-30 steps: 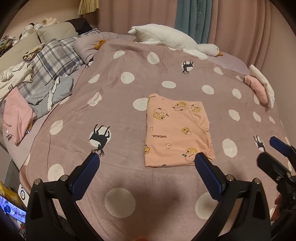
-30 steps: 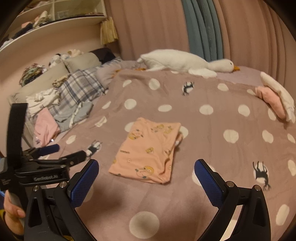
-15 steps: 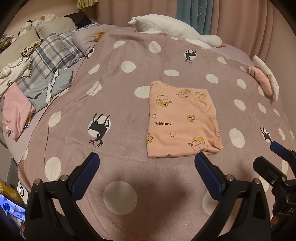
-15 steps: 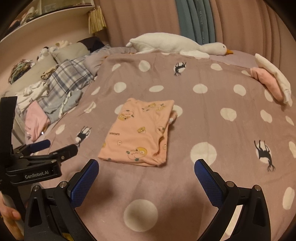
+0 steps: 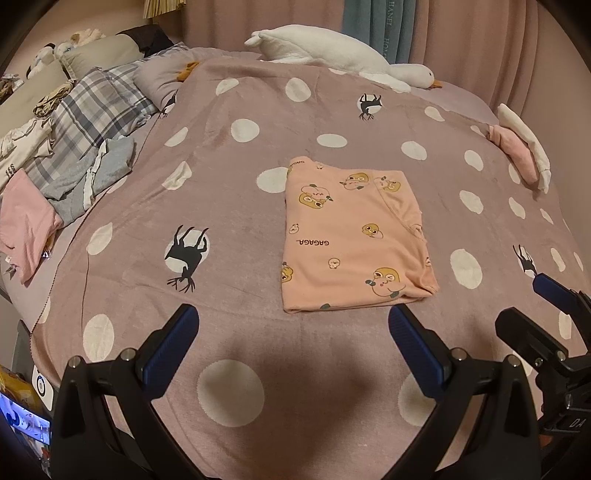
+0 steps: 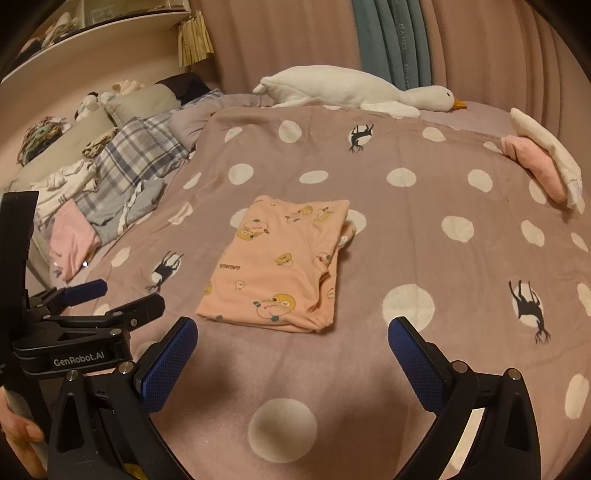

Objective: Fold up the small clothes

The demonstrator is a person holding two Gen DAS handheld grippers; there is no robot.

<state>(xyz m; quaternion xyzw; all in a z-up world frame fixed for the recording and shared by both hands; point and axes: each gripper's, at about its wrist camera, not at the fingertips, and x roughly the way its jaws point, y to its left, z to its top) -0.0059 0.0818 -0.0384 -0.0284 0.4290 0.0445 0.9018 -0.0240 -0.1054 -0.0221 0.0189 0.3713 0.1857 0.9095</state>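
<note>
A wide bed (image 5: 229, 206) fills most of both views, spread with a dusty mauve blanket (image 6: 424, 258) dotted with white circles and small black deer. Pink curtains (image 6: 280, 40) hang in folds across the top of the frame, and a teal curtain panel (image 6: 391, 40) hangs among them at upper centre. A long white goose plush (image 6: 354, 90) lies along the far edge of the bed beneath the curtains. At the upper left sit beige pillows (image 6: 140, 101), a plaid cover (image 5: 96, 114) and a white shelf (image 6: 92, 33) against a cream wall. The light is warm and dim.
</note>
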